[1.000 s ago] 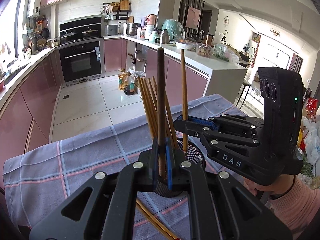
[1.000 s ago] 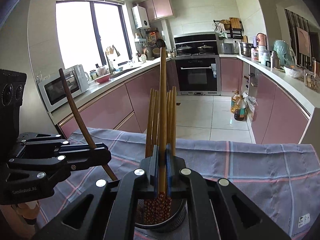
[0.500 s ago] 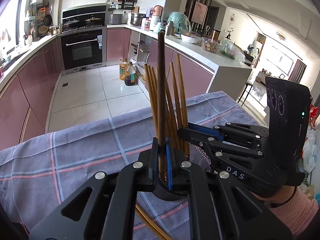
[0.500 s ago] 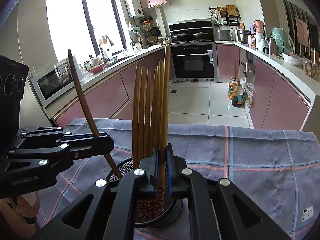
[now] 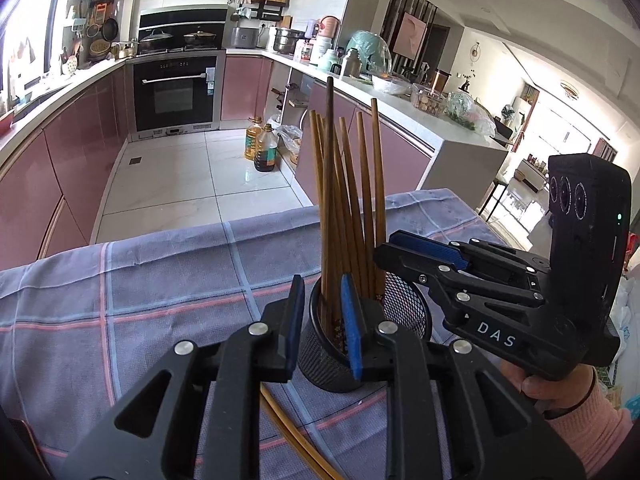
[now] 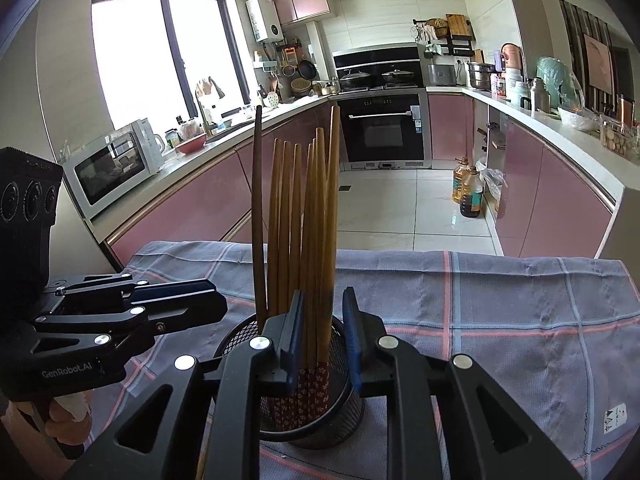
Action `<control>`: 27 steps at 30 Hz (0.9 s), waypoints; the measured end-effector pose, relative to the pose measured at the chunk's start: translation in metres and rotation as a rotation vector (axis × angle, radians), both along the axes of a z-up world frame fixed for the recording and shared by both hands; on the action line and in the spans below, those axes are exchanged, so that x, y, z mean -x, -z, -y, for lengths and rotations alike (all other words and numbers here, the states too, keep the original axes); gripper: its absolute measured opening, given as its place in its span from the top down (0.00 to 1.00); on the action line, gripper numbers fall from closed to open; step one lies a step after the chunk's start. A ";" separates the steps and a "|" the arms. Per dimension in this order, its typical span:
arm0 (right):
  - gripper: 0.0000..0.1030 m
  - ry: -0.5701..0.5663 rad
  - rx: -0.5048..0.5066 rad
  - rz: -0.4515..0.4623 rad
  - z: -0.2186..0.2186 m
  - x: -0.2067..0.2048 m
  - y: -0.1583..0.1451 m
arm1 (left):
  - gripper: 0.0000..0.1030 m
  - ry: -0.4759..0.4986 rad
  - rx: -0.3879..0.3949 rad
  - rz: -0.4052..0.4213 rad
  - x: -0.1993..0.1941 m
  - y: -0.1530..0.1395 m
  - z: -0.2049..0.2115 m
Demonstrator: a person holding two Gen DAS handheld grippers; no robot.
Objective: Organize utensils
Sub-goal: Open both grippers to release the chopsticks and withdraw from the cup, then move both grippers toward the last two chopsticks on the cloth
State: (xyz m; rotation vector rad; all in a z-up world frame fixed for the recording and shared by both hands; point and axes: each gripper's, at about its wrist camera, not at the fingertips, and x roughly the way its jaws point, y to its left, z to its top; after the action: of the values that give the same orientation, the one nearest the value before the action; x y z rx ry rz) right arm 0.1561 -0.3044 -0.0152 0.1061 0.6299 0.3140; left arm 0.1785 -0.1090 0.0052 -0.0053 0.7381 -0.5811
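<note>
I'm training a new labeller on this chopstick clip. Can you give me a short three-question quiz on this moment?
1. True or false: the left claw is clamped tight on the dark chopstick.
2. Where do the chopsticks stand? A) a glass jar B) the black mesh cup C) a drawer
3. What still lies on the cloth under the left claw?

Key:
1. False: both claws have just been opening, and the right claw shows gaps too.
2. B
3. A loose chopstick.
</note>
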 end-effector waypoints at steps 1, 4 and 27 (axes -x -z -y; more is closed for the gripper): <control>0.81 0.000 0.000 0.003 0.000 0.002 -0.001 | 0.78 -0.006 0.002 0.012 0.005 -0.001 -0.001; 0.78 -0.007 -0.007 0.020 0.002 0.012 -0.004 | 0.68 -0.038 0.005 0.051 0.019 -0.004 -0.009; 0.43 -0.200 0.057 -0.072 -0.054 0.092 0.049 | 0.14 -0.274 -0.066 0.108 0.098 0.028 -0.071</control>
State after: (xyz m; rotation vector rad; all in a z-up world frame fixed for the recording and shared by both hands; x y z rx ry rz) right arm 0.0642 -0.2505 -0.0645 -0.0006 0.7222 0.4865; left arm 0.0801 -0.0383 -0.0231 -0.0141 0.6379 -0.2931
